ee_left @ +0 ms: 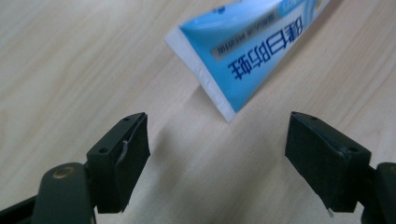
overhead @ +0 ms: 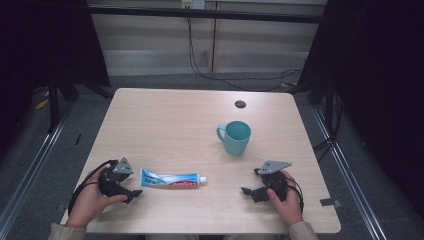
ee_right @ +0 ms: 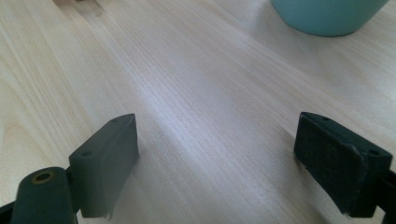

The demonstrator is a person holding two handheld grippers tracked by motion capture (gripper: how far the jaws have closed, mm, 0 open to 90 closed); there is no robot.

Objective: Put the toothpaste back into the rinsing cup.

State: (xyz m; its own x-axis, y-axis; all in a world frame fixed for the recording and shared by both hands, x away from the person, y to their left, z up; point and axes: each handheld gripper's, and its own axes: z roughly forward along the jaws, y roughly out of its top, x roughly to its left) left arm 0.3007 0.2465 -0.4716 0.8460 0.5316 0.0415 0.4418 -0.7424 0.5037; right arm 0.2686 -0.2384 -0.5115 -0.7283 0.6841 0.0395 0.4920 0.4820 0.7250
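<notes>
The left gripper gapes wide, nothing between its jaws, just short of the toothpaste tube lying flat on the table; the right gripper also gapes, the teal mug beyond it

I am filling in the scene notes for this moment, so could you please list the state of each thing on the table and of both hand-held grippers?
toothpaste tube: lying flat on the table, cap on, not gripped.
mug: upright, looks empty, handle to the left in the high view.
left hand-held gripper: open, crimped end of the tube just ahead of its jaws.
right hand-held gripper: open, nothing between its jaws.
</notes>
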